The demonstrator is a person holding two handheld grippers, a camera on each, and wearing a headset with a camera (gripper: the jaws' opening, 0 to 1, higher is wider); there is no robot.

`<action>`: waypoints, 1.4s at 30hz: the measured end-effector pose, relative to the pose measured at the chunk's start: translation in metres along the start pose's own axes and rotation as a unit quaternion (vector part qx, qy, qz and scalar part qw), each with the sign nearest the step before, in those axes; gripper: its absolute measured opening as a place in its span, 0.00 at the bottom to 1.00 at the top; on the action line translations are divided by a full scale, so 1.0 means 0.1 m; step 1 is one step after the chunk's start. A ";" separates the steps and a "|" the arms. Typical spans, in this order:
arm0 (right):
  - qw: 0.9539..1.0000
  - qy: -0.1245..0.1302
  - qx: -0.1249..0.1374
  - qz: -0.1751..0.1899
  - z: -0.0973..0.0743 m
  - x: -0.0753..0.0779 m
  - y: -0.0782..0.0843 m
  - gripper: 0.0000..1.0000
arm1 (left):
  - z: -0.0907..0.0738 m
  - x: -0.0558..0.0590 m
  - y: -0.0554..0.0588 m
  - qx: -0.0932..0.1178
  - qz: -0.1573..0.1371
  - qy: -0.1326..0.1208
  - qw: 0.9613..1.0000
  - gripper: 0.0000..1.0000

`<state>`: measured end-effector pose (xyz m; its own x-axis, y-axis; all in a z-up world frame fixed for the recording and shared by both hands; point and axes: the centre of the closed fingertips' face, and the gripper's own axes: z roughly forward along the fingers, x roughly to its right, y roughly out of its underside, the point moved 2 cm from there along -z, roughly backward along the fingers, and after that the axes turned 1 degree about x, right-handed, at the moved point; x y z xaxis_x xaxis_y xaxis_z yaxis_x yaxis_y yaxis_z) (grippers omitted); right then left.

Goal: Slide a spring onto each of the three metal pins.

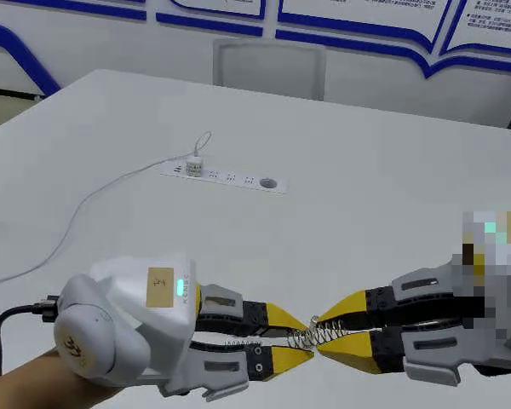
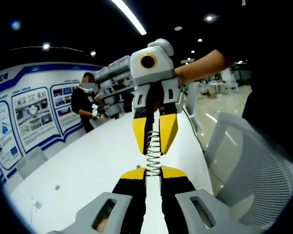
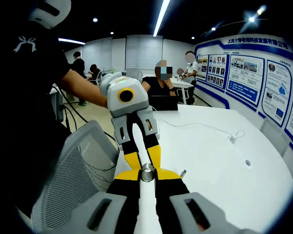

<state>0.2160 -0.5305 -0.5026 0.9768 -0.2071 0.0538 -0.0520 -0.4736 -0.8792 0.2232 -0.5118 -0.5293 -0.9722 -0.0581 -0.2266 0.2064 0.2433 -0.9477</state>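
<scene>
Horizontally, spring spans left tongs to right tongs, both clamped

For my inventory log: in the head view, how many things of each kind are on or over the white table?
Grippers: 2 (left gripper, right gripper)
Spring: 1, between their jaws
Power strip: 1
White plug with cable: 1
Total: 5
</scene>
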 end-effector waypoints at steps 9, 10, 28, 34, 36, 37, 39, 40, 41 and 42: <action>1.000 0.004 0.010 0.015 0.07 0.01 -0.06 0.11 | 0.01 0.01 0.05 -0.001 -0.020 -0.010 1.000 0.09; 1.000 0.005 0.010 0.021 0.08 0.01 -0.05 0.11 | 0.01 0.01 0.06 -0.001 -0.022 -0.012 1.000 0.09; 0.999 0.022 0.010 0.034 0.08 0.12 -0.07 0.11 | -0.11 -0.09 0.13 0.011 -0.093 -0.049 0.994 0.24; 0.999 0.037 0.003 0.039 0.04 0.19 -0.03 0.11 | -0.18 -0.14 0.20 0.008 -0.115 -0.073 0.991 0.41; 0.998 0.045 -0.001 0.041 0.03 0.22 0.00 0.11 | -0.22 -0.16 0.23 0.009 -0.119 -0.082 0.989 0.47; 0.998 0.048 -0.003 0.044 0.03 0.24 0.01 0.11 | -0.24 -0.16 0.25 0.010 -0.126 -0.089 0.988 0.49; 0.997 0.056 -0.008 0.046 0.02 0.27 0.04 0.11 | -0.27 -0.16 0.27 0.008 -0.128 -0.093 0.987 0.55; 0.997 0.061 -0.013 0.047 0.01 0.30 0.07 0.11 | -0.28 -0.14 0.28 0.006 -0.131 -0.094 0.987 0.58; 0.997 0.063 -0.016 0.048 0.01 0.32 0.08 0.11 | -0.28 -0.13 0.29 0.004 -0.134 -0.095 0.986 0.63; 0.996 0.067 -0.021 0.049 0.01 0.35 0.11 0.11 | -0.29 -0.12 0.31 0.003 -0.135 -0.096 0.986 0.69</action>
<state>0.2499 -0.5419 -0.5110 0.9300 -0.3659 0.0335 -0.1577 -0.4798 -0.8631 0.2375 -0.4758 -0.5494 -0.9529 -0.3032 -0.0035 -0.0560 0.1874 -0.9807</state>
